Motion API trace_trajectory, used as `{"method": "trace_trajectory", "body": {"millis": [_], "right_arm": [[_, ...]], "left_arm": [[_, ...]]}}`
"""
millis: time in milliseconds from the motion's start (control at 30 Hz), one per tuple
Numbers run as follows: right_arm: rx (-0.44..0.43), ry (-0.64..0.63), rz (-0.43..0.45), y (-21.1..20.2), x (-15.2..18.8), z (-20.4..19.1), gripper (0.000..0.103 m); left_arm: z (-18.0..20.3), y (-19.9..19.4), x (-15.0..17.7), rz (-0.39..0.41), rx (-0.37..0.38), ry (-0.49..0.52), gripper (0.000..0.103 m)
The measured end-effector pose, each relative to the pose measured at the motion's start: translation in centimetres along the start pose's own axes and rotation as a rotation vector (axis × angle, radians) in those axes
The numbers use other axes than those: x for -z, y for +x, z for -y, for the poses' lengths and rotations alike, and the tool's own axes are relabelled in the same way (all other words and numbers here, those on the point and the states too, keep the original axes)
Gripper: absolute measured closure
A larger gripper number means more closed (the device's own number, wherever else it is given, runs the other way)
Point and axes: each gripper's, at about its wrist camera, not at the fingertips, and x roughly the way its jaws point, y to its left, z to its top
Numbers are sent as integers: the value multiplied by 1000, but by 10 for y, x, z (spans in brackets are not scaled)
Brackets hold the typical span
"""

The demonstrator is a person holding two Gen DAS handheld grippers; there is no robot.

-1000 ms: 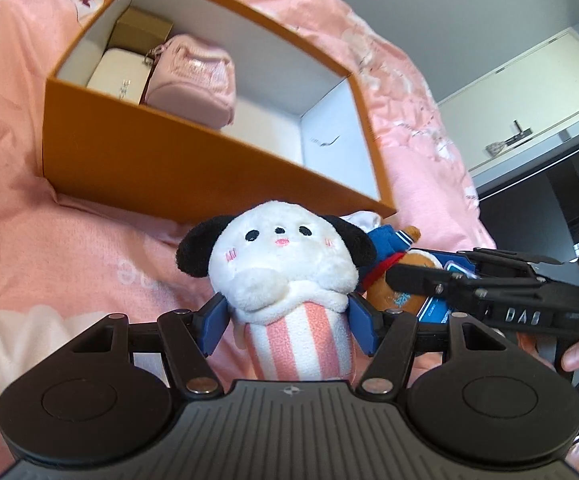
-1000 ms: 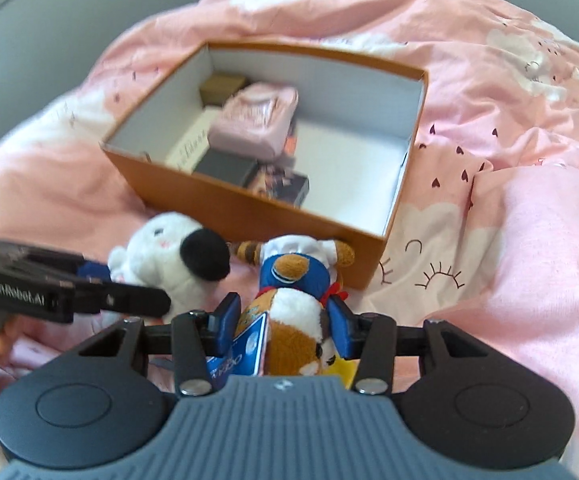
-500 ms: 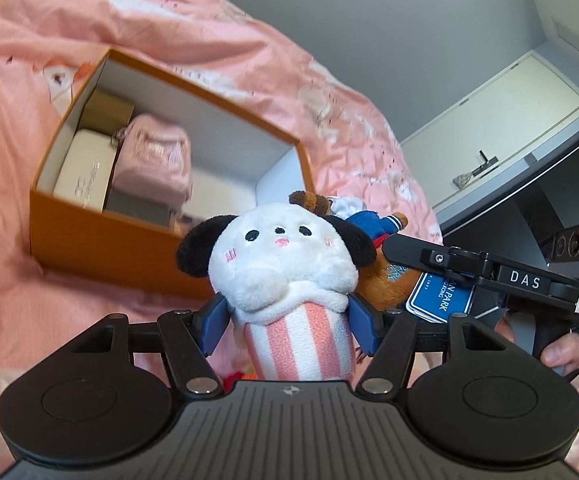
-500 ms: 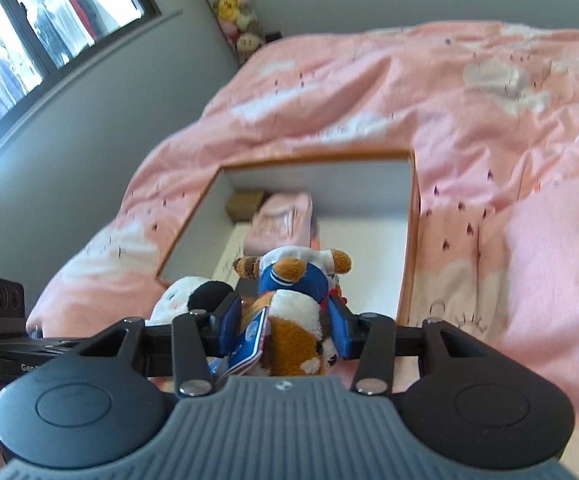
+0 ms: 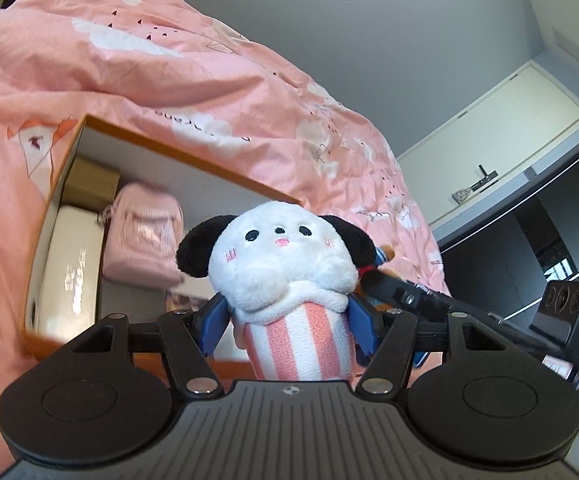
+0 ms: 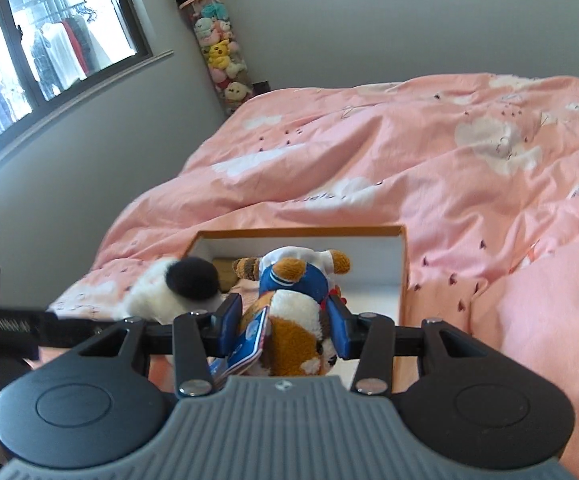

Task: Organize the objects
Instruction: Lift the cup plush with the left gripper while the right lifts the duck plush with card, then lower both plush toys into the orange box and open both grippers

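My left gripper (image 5: 287,330) is shut on a white puppy plush (image 5: 281,264) with black ears and a pink-striped cup body, held up over the near side of the orange box (image 5: 185,156). My right gripper (image 6: 283,326) is shut on a brown bear plush (image 6: 295,308) in a blue sailor top with a blue tag, held over the orange box (image 6: 301,233). The puppy plush (image 6: 177,288) shows at the left in the right wrist view. The two grippers are side by side.
Inside the box lie a pink pouch (image 5: 143,236), a white case (image 5: 67,276) and a brown carton (image 5: 89,180). The box sits on a pink duvet (image 6: 429,160). A tube of plush toys (image 6: 217,48) stands by the wall. White and dark cabinets (image 5: 521,184) are at the right.
Both grippers have lifted their plush toys off the duvet and carried them forward over the box. The box now sits lower and closer in both views.
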Motion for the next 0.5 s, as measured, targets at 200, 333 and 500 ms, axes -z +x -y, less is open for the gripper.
{"method": "trace_trajectory", "body": {"millis": [200, 333, 500], "right_arm": [[42, -7, -54, 39, 0, 12, 56], [63, -7, -90, 63, 0, 24, 56], [111, -64, -107, 89, -6, 29, 56]], "left_arm": [[-18, 36, -17, -79, -12, -53, 31], [-31, 64, -24, -106, -30, -81, 31], [-33, 98, -36, -143, -70, -36, 31]]}}
